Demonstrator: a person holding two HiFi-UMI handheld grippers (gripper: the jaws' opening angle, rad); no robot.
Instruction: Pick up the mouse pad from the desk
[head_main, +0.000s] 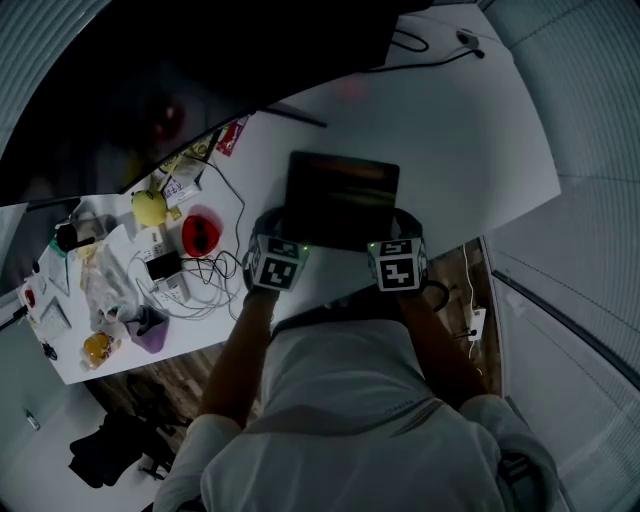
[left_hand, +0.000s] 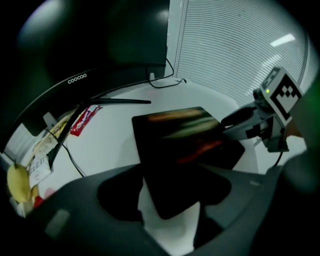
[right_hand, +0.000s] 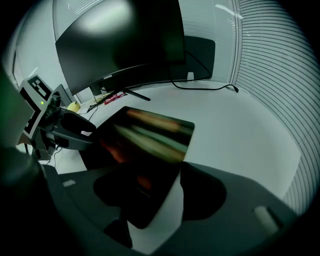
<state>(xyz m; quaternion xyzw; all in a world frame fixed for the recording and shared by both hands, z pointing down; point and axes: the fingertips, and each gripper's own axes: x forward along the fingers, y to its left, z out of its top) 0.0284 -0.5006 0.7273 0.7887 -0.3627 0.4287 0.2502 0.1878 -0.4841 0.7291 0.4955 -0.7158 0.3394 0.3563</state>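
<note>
Wide open and empty, left gripper and right gripper straddle the mouse pad's near corners, so pinching them likely comes next.

Mouse pad flat on desk at frame centre, left gripper at its lower-left corner, right gripper at its lower-right. Monitor behind, upper left; cables and fruit at left.
</note>
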